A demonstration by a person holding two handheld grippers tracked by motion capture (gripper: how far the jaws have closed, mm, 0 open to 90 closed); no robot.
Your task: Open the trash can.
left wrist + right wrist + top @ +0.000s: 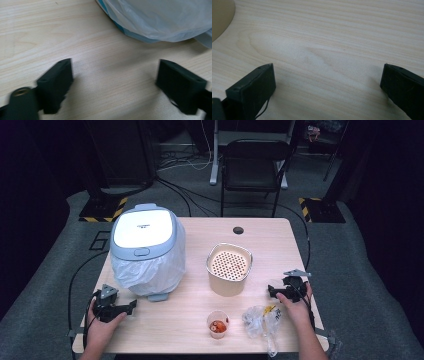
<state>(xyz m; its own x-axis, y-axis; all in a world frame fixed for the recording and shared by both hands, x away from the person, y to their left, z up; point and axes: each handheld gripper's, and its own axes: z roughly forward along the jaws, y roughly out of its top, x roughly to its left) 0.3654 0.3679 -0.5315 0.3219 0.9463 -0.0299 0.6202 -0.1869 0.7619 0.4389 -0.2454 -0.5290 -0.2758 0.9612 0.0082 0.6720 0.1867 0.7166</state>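
My left gripper (pixel 131 306) rests low on the wooden table (pixel 260 227) near its front left corner, held by a hand. In the left gripper view its jaws stand wide apart over bare wood, so the left gripper (pixel 115 77) is open and holds nothing. The plastic liner (pixel 160 20) of a bin hangs just beyond it. My right gripper (pixel 270 292) sits at the front right, pointing left toward a beige strainer pot (pixel 229 268). The right gripper (pixel 328 80) is open too, with bare table between its jaws and the pot's edge (pixel 220 17) at the upper left.
A white-lidded bin (pixel 145 249) lined with a plastic bag stands at the left. A small clear cup (pixel 218 324) with orange-red contents sits at the front middle. Crumpled clear plastic wrap (pixel 261 320) lies beside it, just left of the right forearm. A black chair (pixel 254 167) stands beyond the table.
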